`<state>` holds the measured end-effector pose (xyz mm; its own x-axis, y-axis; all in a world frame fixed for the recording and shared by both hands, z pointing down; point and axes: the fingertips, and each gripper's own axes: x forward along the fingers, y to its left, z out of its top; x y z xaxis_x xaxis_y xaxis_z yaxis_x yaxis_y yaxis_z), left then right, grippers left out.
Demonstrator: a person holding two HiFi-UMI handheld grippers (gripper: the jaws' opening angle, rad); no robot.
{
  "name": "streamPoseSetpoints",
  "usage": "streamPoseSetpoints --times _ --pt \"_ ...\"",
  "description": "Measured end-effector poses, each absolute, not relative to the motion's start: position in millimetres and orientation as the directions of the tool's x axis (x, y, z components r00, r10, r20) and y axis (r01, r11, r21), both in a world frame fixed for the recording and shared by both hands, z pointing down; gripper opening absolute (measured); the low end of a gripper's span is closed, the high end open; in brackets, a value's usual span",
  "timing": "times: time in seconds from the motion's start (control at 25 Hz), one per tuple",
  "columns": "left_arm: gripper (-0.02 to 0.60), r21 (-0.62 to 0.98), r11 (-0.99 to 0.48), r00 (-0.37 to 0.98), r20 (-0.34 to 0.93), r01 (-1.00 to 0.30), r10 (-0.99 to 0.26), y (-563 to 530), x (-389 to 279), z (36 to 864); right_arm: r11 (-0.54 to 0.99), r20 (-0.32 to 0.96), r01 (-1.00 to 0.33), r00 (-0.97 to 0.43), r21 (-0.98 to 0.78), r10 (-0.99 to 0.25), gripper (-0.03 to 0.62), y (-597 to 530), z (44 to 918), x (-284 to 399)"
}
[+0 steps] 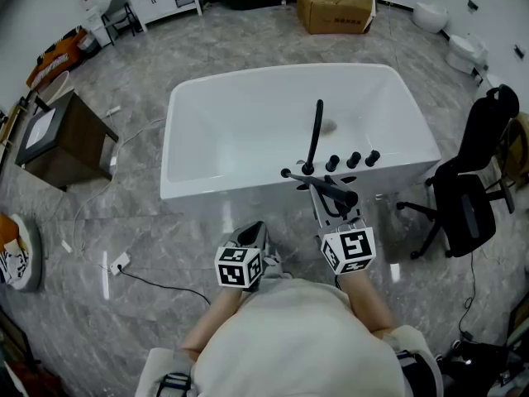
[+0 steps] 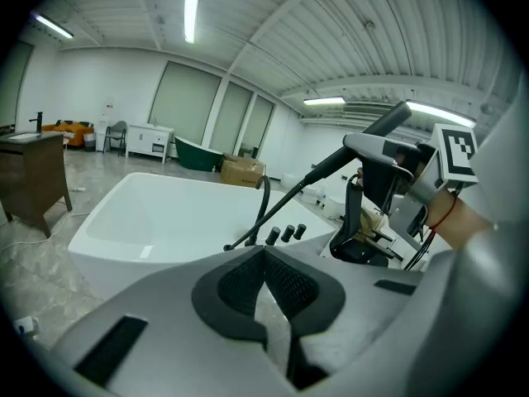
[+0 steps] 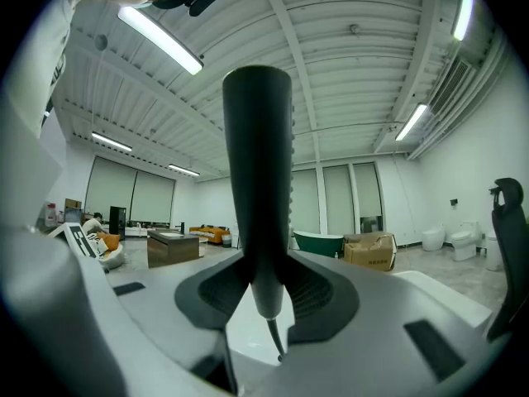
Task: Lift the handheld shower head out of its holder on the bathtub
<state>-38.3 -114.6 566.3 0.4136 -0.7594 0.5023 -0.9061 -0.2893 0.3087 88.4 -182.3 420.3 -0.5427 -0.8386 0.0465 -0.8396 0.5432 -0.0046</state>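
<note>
1. While you face the white bathtub (image 1: pixel 186 106) at your 12 o'clock, your right gripper (image 1: pixel 335 203) is clamped on the black handheld shower head (image 1: pixel 324 186).
2. Your right gripper view shows the wand standing upright, with both pads pressed on its lower part.
3. From your left gripper view, the shower head (image 2: pixel 331 162) hangs raised above the tub deck, and its black hose (image 2: pixel 285 199) runs down to the deck.
4. It sits at your 1 o'clock, over the tub's near rim, at 6 o'clock of the black faucet spout (image 1: pixel 315 135) and the three knobs (image 1: pixel 353 160).
5. Your left gripper (image 1: pixel 253 234), at your 11 o'clock, has its jaws together on nothing.
6. An office chair (image 1: pixel 471 188) stands at 3 o'clock.
</note>
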Motion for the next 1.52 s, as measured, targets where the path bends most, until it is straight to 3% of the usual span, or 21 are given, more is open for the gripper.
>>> streamPoseSetpoints --times 0.68,1.52 --pt "0.02 0.278 -0.299 0.403 0.492 -0.913 -0.772 -108 -45 560 0.528 -0.158 -0.849 -0.525 0.025 -0.836 0.143 -158 341 111" --pt "0.02 0.283 -0.294 0.402 0.495 -0.913 -0.77 -110 -45 560 0.529 -0.175 -0.848 -0.525 0.029 -0.833 0.143 -158 333 111"
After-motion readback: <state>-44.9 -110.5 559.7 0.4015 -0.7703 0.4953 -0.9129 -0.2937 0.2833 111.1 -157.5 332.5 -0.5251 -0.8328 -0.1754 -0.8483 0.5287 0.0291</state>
